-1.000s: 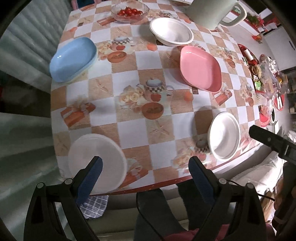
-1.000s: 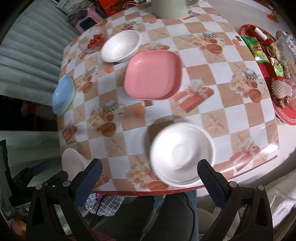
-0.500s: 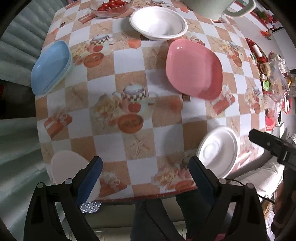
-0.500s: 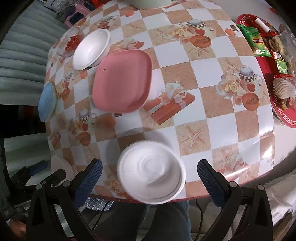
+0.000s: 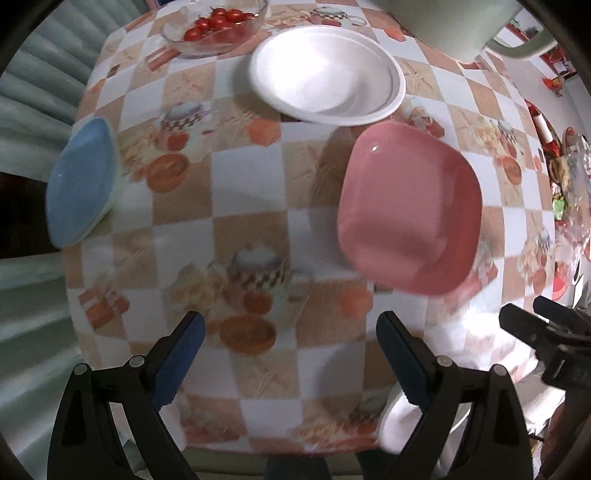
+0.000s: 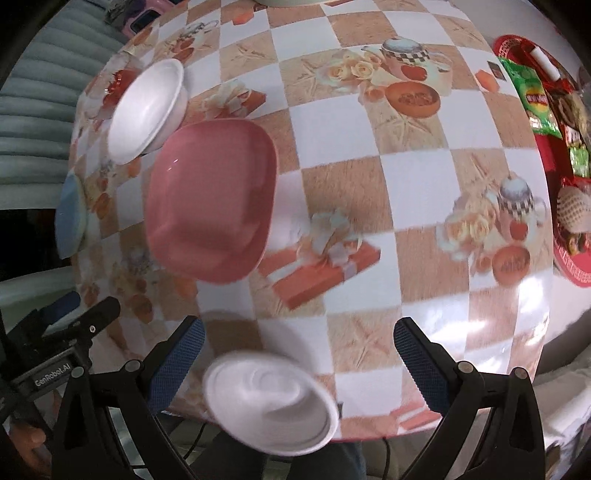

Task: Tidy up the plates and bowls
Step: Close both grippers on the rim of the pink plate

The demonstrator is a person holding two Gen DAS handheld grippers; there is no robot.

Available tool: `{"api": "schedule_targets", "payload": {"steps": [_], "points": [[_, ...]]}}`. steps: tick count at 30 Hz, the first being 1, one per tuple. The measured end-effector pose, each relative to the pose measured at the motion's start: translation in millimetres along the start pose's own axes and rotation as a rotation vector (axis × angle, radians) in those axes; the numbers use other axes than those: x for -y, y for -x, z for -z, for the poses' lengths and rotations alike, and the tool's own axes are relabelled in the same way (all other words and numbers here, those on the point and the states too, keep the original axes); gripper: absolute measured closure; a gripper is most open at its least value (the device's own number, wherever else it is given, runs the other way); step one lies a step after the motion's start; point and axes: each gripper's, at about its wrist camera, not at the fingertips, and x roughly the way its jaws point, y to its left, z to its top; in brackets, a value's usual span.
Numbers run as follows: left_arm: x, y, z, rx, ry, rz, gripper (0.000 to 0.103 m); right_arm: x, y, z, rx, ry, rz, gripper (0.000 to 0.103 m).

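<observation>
Both cameras sit closer to the table than 1 second ago: the pink plate looms larger in each view, and the near white bowl has slid to the bottom edge.

Items, left to right:
1. Pale blue squarish plate (image 5: 83, 184), at the left edge of the checked, teapot-printed tablecloth (image 5: 251, 177).
2. Left gripper (image 5: 290, 358), blue-padded fingers spread wide, holding nothing, above bare cloth.
3. Clear glass dish of cherry tomatoes (image 5: 216, 27), far side; not tableware to sort.
4. Large white round bowl (image 5: 327, 70), just behind item 5.
5. Pink squarish plate (image 5: 408, 210), centre-right, upright and flat.
6. Small white round bowl (image 6: 271, 402), at the near table edge, low between the spread fingers of the empty right gripper (image 6: 299, 363).

Handling note: item 6 seems the likely pick. Its rim overhangs the edge, so 1 finger should go inside and 1 outside the wall, closing gently; the thin wall may flex. Lift straight before carrying to item 4 for nesting.
</observation>
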Motion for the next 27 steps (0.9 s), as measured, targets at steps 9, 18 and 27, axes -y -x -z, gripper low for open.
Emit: {"api": "schedule_targets", "payload": {"steps": [9, 18, 27], "points": [[7.8, -31.5, -41.8, 0.066, 0.035, -0.007, 0.008, -3.9, -30.9, -51.2, 0.021, -0.005, -0.016, 0.0], [17.9, -52.1, -60.1, 0.083, 0.004, 0.04, 0.008, -7.4, -51.7, -77.6, 0.03, -0.034, -0.049, 0.0], [25.6, -70.5, -67.4, 0.061, -0.017, 0.058, 0.013, -29.8, -46.5, -93.2, 0.083, 0.005, -0.095, 0.056]]}}
